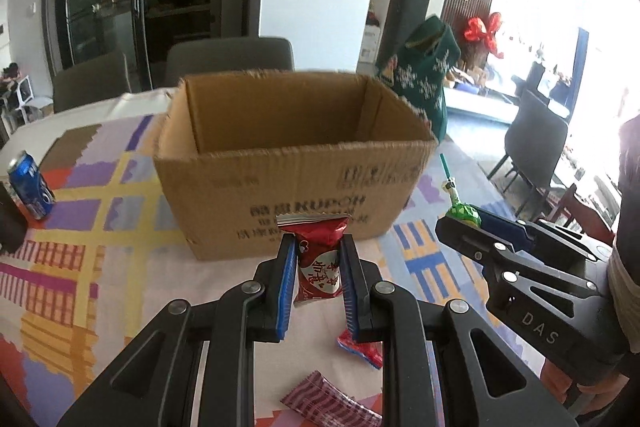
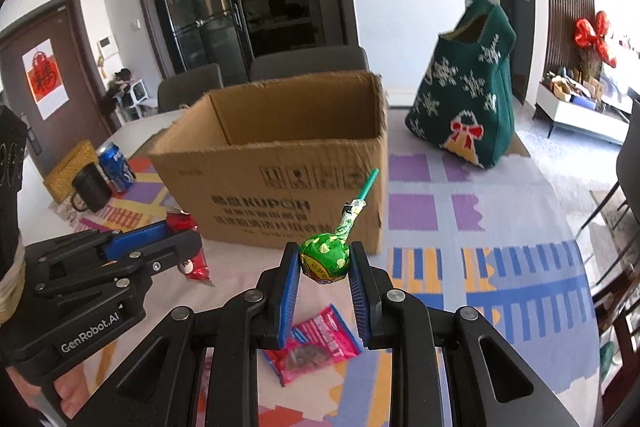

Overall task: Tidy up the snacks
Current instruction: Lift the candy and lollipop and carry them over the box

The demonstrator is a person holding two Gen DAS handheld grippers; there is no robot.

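Note:
An open cardboard box (image 1: 280, 163) stands on the patterned tablecloth; it also shows in the right wrist view (image 2: 280, 167). My left gripper (image 1: 318, 247) is shut on a red snack packet (image 1: 316, 259), held above the table just in front of the box. My right gripper (image 2: 325, 253) is shut on a green lollipop (image 2: 325, 259) with its green stick pointing up toward the box. The right gripper with the lollipop (image 1: 462, 213) shows at the right of the left wrist view. The left gripper with the red packet (image 2: 188, 227) shows at the left of the right wrist view.
A pink snack packet (image 2: 316, 343) and a striped maroon packet (image 1: 328, 399) lie on the table (image 2: 500, 227) below the grippers. A blue can (image 1: 30, 185) and a black mug (image 2: 90, 187) stand left. A green knitted bag (image 2: 464, 95) stands right of the box. Chairs are behind.

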